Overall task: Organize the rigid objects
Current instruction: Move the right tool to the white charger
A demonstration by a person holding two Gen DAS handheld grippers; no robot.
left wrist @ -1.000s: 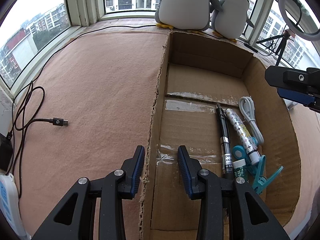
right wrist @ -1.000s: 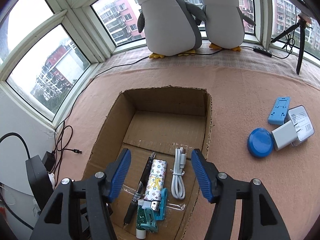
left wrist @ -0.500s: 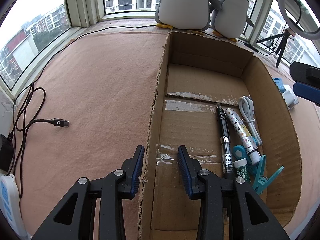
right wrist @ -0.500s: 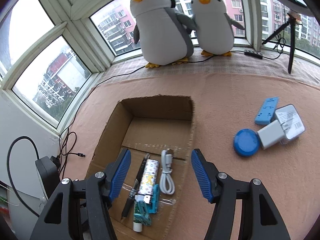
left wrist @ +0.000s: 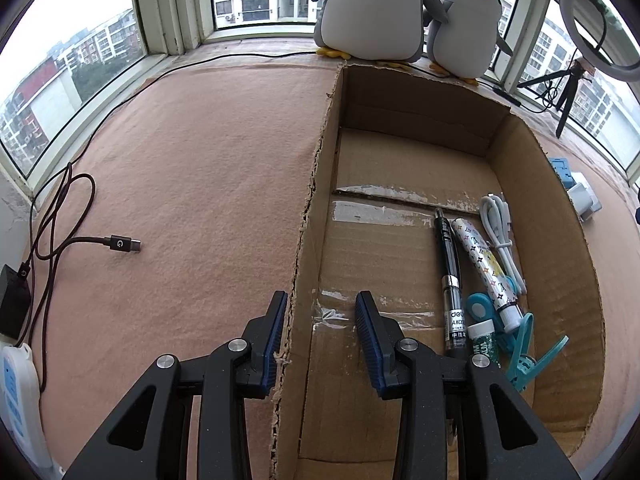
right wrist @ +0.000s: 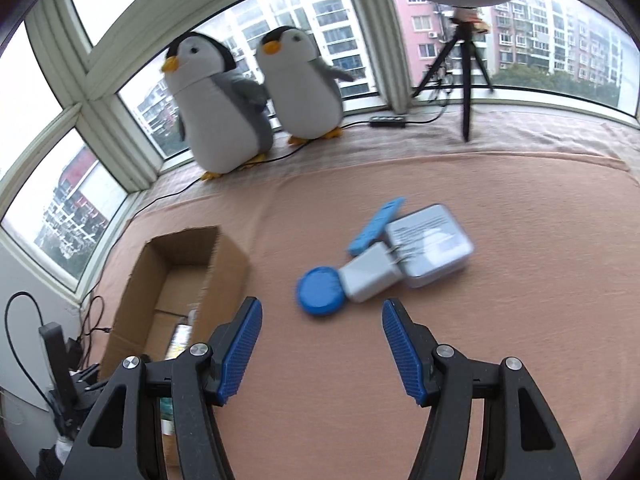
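Note:
A shallow cardboard box (left wrist: 400, 112) lies on the pink cloth. Along its right side are a black pen (left wrist: 450, 264), a patterned tube (left wrist: 486, 264), a white cable (left wrist: 500, 232), a glitter vial (left wrist: 484, 344) and a teal clip (left wrist: 524, 344). My left gripper (left wrist: 322, 320) is shut on the box's left wall, one finger outside and one inside. My right gripper (right wrist: 322, 332) hangs open and empty over the cloth. Just beyond its tips lie a blue round lid (right wrist: 320, 290), a white charger (right wrist: 372, 274), a grey square box (right wrist: 432, 246) and a blue stand (right wrist: 376, 224).
Two plush penguins (right wrist: 224, 112) stand on the sill behind the box (right wrist: 228, 264). A tripod (right wrist: 464, 72) stands at the back right. A dark USB cable (left wrist: 120, 244) and a white power strip (left wrist: 16, 392) lie at the left edge of the cloth.
My right gripper has swung from above the box to the right, over the cloth by the loose items, and left the left wrist view. The left gripper has not moved.

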